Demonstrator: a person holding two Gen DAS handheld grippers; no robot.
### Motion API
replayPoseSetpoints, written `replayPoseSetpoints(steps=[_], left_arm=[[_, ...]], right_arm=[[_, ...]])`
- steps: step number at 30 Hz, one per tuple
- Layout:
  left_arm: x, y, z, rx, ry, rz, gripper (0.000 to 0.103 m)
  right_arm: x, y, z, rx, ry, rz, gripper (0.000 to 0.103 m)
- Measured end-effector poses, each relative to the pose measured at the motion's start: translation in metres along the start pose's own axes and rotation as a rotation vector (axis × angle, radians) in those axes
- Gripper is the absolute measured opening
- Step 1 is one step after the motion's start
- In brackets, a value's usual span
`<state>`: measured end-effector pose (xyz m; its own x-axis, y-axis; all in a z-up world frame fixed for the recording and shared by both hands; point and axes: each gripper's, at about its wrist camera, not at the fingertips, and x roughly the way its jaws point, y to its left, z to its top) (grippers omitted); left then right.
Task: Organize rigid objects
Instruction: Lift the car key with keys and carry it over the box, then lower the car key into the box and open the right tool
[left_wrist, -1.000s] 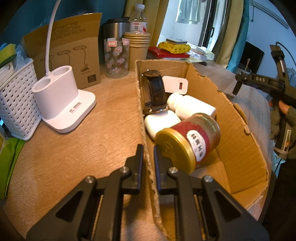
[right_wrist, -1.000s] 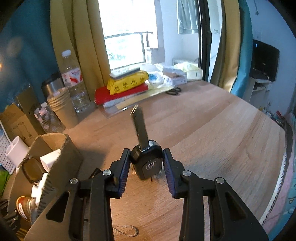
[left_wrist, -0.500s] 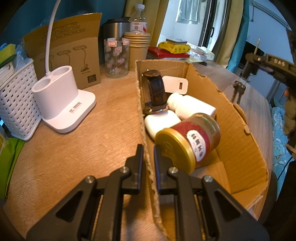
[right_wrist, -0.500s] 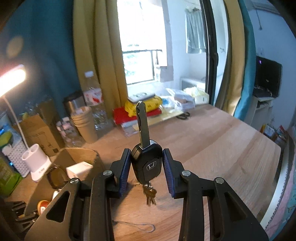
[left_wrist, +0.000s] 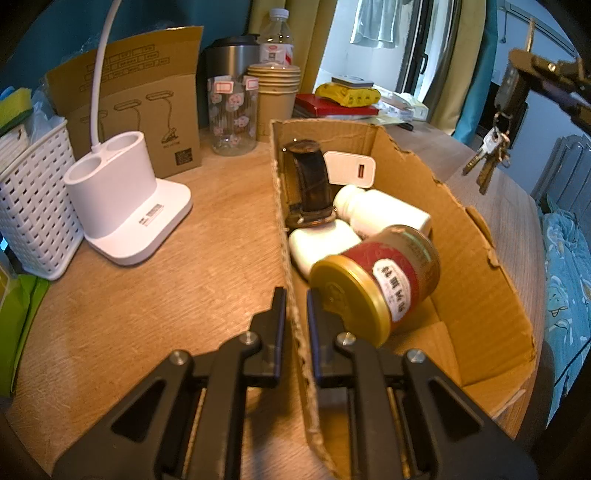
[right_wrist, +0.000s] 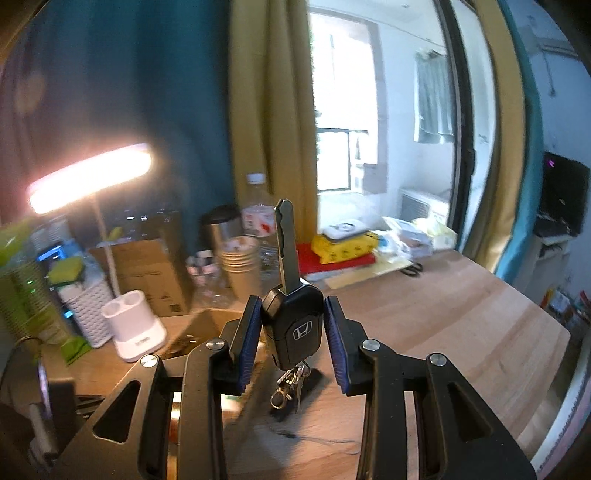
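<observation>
My left gripper is shut on the near left wall of the cardboard box. The box holds a red jar with a gold lid, a white bottle, a white case, a dark watch and a white charger. My right gripper is shut on a black car key, blade up, with small keys hanging under it. In the left wrist view the key bunch hangs high to the right of the box.
A white lamp base, a white basket and a lamp carton stand left of the box. A glass jar, paper cups, a steel tumbler and a water bottle stand behind it. Red and yellow packs lie farther back.
My right gripper has lifted the car key and its key bunch up off the table and toward the box. My left gripper has stayed clamped on the box wall.
</observation>
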<state>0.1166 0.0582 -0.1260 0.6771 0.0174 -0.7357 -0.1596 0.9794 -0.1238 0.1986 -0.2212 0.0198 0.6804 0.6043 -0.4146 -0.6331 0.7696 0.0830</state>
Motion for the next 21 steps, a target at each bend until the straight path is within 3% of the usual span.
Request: replayPoseSetpoints(steps=[4, 6, 9, 21], left_arm=[[0.000, 0.000, 0.000, 0.000, 0.000, 0.000, 0.012], [0.000, 0.000, 0.000, 0.000, 0.000, 0.000, 0.012], [0.000, 0.000, 0.000, 0.000, 0.000, 0.001, 0.012], [0.001, 0.001, 0.000, -0.001, -0.003, 0.006, 0.012]], right_arm=[[-0.003, 0.022, -0.001, -0.037, 0.003, 0.048, 0.033], [-0.004, 0.030, -0.002, -0.047, 0.001, 0.064, 0.018], [-0.007, 0.038, -0.001, -0.051, -0.002, 0.092, 0.008], [0.014, 0.045, -0.011, -0.055, 0.054, 0.112, 0.008]])
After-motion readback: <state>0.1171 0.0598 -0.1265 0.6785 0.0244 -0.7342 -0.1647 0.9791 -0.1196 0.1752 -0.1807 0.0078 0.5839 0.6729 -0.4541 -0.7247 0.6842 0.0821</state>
